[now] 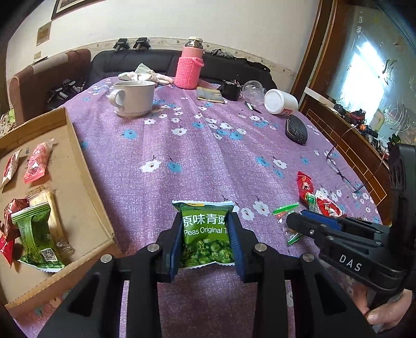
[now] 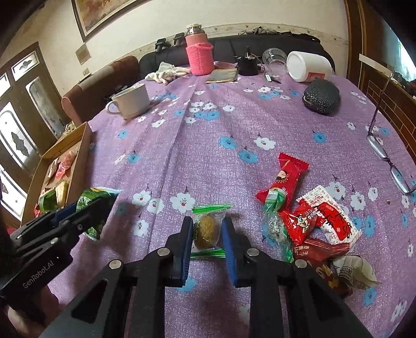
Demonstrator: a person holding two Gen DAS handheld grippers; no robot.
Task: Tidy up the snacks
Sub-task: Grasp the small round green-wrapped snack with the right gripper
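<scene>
The left gripper [image 1: 205, 234] is clamped on a green pea packet [image 1: 205, 231], both blue pads pressed against the packet's sides; the packet sits above the purple floral tablecloth [image 1: 182, 161]. The right gripper [image 2: 207, 234] straddles a clear-wrapped brown sweet [image 2: 206, 230] lying on the cloth. Its left pad touches the wrapper, the right pad stands just clear, so the jaws are parted and not yet clamped.

Surface: 1 round table covered by the cloth. To the left of the left gripper, a shallow cardboard tray [image 1: 85, 166] rests at the table edge and holds several packets, including a second green packet [image 1: 36, 234] and a pink packet [image 1: 37, 161]. To the right of the right gripper, a loose heap of red snack packets [image 2: 301, 221] lies on the cloth. Spectacles [image 2: 387, 158] lie further right, near the table edge.

Ahead of both grippers, toward the far edge: a grey mug [image 1: 132, 97], a pink flask [image 1: 188, 65] in a knitted sleeve, a tipped white jar [image 1: 280, 101], a clear plastic cup [image 2: 274, 61] and a dark patterned case [image 1: 296, 130].

Room: a dark sofa [image 1: 145, 61] and a brown armchair [image 1: 49, 75] stand beyond the table. A framed picture [image 2: 104, 13] hangs on the pale wall. A wooden cabinet [image 1: 345, 137] runs along the right side.
</scene>
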